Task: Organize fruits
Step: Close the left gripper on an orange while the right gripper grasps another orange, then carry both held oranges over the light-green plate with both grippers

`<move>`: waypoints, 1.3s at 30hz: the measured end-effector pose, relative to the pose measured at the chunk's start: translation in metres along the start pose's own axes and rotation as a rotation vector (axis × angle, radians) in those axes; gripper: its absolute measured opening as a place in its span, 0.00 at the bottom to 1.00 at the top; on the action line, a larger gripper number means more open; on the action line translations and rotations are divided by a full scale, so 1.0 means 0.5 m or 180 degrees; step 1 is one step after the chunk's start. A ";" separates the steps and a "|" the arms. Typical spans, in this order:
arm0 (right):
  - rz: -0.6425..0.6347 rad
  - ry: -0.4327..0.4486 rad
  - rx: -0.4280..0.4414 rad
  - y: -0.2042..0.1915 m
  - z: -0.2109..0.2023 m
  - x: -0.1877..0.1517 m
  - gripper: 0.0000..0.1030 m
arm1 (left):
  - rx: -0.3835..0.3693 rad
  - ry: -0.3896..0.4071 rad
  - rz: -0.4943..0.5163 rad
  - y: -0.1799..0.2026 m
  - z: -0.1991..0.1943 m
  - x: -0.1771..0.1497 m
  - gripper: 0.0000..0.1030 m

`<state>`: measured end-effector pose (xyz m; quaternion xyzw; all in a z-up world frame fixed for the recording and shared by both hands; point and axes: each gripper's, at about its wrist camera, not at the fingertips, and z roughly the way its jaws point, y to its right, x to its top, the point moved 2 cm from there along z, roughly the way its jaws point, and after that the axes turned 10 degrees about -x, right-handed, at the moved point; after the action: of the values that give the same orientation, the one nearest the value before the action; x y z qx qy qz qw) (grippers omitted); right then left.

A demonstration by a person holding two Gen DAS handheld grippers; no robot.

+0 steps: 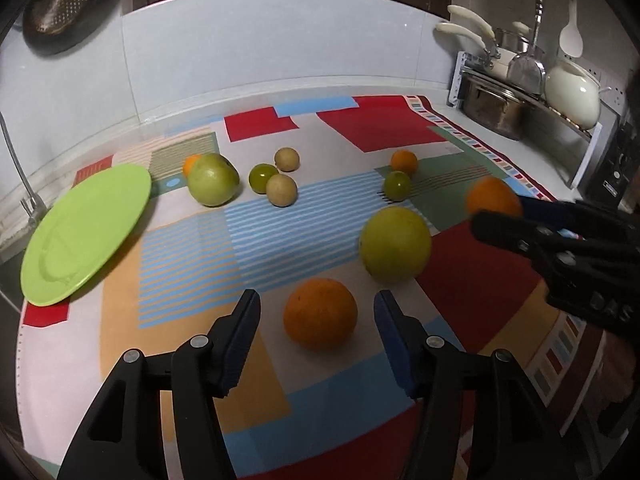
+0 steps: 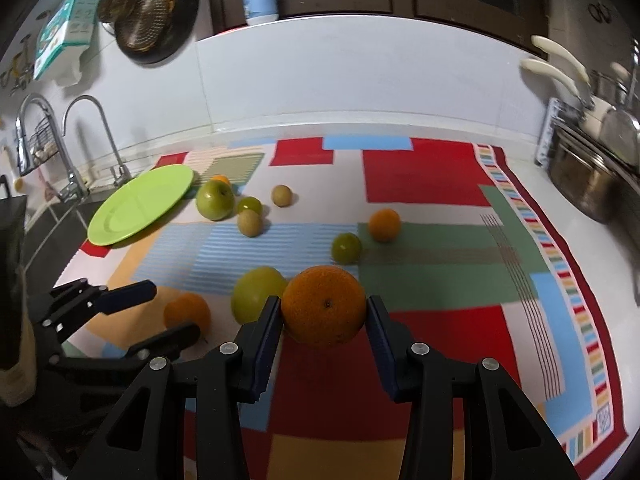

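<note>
The right gripper (image 2: 323, 314) is clamped on an orange (image 2: 323, 305), its pads pressed to the fruit's two sides, and holds it above the near part of the patterned cloth (image 2: 424, 172) that covers the counter. The dimple at the fruit's end faces the camera, so its short axis lies roughly along the fingers; being nearly round, it has no real long axis.

The left gripper (image 1: 316, 320) stands open astride a second orange (image 1: 320, 313) that rests on the cloth near the front edge, with a clear gap on either side of it.

An orange is firm and fairly heavy for its size, with pebbled skin that should grip well on the pads. It will roll if nudged, so the sound hold is across its widest girth, squeezed only enough to carry it.

Other fruits lie scattered toward the back-left: a large green one (image 1: 395, 244) just behind the resting orange, smaller ones beyond. A green plate (image 1: 86, 236) sits empty at the cloth's left edge, likely the destination.
</note>
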<state>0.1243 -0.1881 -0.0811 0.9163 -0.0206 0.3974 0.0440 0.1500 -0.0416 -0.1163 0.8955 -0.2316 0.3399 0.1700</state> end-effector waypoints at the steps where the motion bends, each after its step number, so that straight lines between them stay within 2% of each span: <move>1: 0.0014 -0.0017 -0.0034 0.004 0.000 -0.005 0.42 | 0.0005 -0.0051 0.0023 0.001 0.009 -0.001 0.50; 2: 0.0025 -0.0037 -0.0056 0.006 0.002 -0.009 0.42 | -0.0003 -0.0074 0.0050 0.003 0.013 -0.002 0.43; 4: 0.0040 -0.0070 -0.0054 0.007 0.005 -0.015 0.42 | 0.0018 -0.0081 0.0068 0.005 0.018 -0.005 0.39; 10: 0.0036 -0.0065 -0.0056 0.003 -0.004 -0.021 0.42 | -0.0004 -0.0037 0.0109 0.007 0.003 -0.005 0.39; 20: -0.0030 0.0085 0.0036 -0.034 -0.044 0.010 0.42 | 0.0016 0.0273 0.0028 -0.018 -0.097 0.027 0.39; 27: -0.0146 0.0262 0.0235 -0.109 -0.068 0.050 0.42 | 0.0183 0.0505 -0.0029 -0.075 -0.176 0.042 0.39; 39: -0.0340 0.0499 0.0577 -0.281 -0.081 0.117 0.42 | 0.0512 0.0717 -0.0102 -0.222 -0.269 0.047 0.39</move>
<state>0.1453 -0.0446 -0.0199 0.8825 0.0677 0.4651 -0.0164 0.1529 0.1061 -0.0208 0.8660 -0.1687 0.4530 0.1280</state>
